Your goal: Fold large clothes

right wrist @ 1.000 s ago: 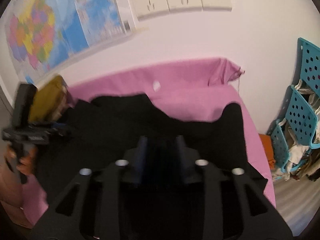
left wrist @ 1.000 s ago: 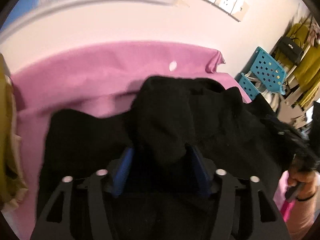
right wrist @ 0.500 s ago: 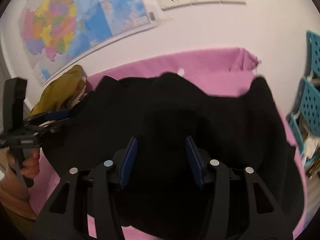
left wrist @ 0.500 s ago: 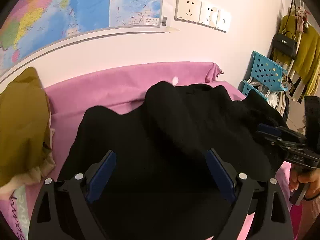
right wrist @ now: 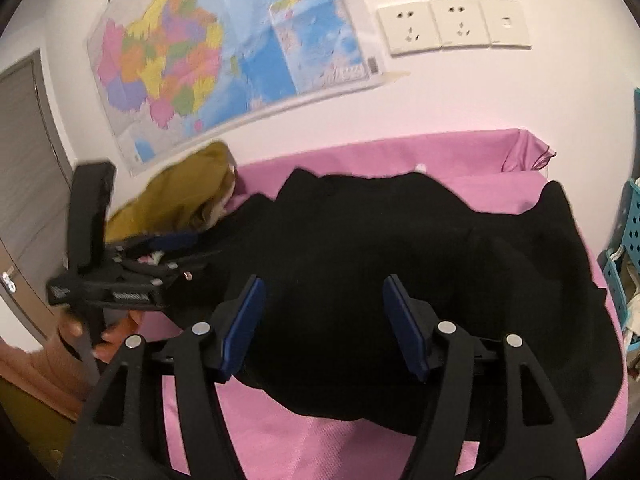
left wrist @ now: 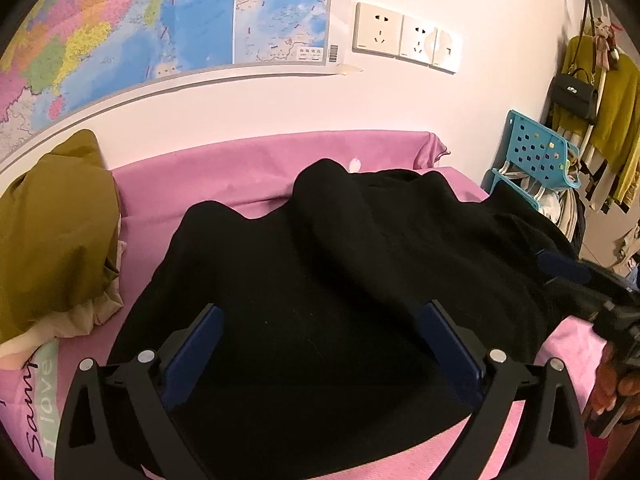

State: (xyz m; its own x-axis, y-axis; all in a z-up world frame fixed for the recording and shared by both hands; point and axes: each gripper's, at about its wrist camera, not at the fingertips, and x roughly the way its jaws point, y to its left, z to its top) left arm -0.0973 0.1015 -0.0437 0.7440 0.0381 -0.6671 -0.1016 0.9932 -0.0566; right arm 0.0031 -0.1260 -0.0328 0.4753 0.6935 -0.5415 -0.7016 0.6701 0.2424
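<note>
Left tongs [left wrist: 320,344]: standing wide, just opened, gripping nothing.
Right tongs [right wrist: 322,328]: parting, empty.
Black garment [left wrist: 340,272]: lying rumpled; risking uneven creases.

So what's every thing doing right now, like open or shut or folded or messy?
Left gripper: open, jaws just widened, holding nothing.
Right gripper: open, jaws just widened, holding nothing.
Black garment: lying rumpled on the pink sheet, not neatly folded yet.
Pink sheet: spread out under the garment.
Olive clothes: heaped beside the garment.
Blue basket: holds laundry.
</note>
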